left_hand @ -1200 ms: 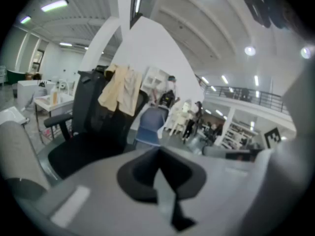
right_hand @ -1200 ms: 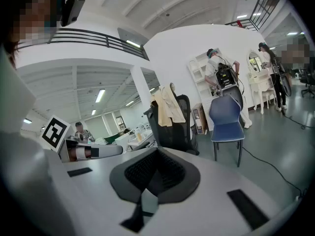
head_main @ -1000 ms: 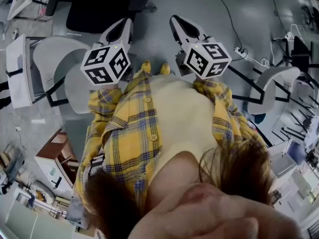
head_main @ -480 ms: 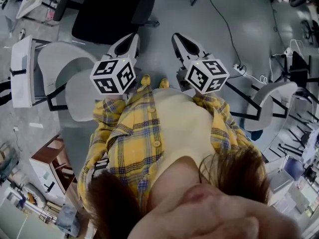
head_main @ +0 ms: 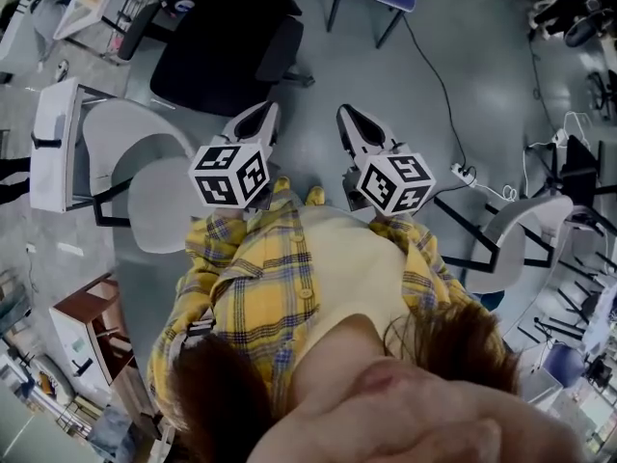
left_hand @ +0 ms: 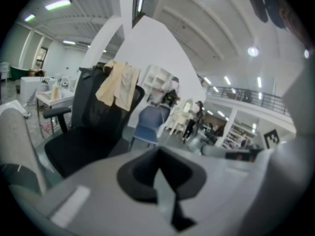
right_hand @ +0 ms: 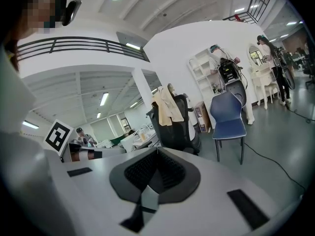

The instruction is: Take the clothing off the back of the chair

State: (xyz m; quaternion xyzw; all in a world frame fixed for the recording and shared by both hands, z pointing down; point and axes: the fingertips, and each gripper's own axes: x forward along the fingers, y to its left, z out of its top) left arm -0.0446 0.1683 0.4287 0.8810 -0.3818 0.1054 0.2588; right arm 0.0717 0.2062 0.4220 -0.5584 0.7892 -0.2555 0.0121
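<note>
Ahead, pale beige clothing (left_hand: 118, 85) draped limp over the tall back of a black office chair (left_hand: 83, 132), upper left of the left gripper view; soft, thin cloth, by the look. Just right of it, a blue moulded chair (left_hand: 150, 122). Left gripper (left_hand: 158, 154) and right gripper (right_hand: 157, 151) both pinched closed, empty. At the left of the head view, a white shell chair (head_main: 145, 152).

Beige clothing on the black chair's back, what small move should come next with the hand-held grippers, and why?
Probably move the left hand-held gripper forward toward the beige clothing, opening its jaws on the way. The clothing drapes over the back of the black chair, well ahead and untouched, and this gripper and the right hand-held gripper are both shut and empty.
</note>
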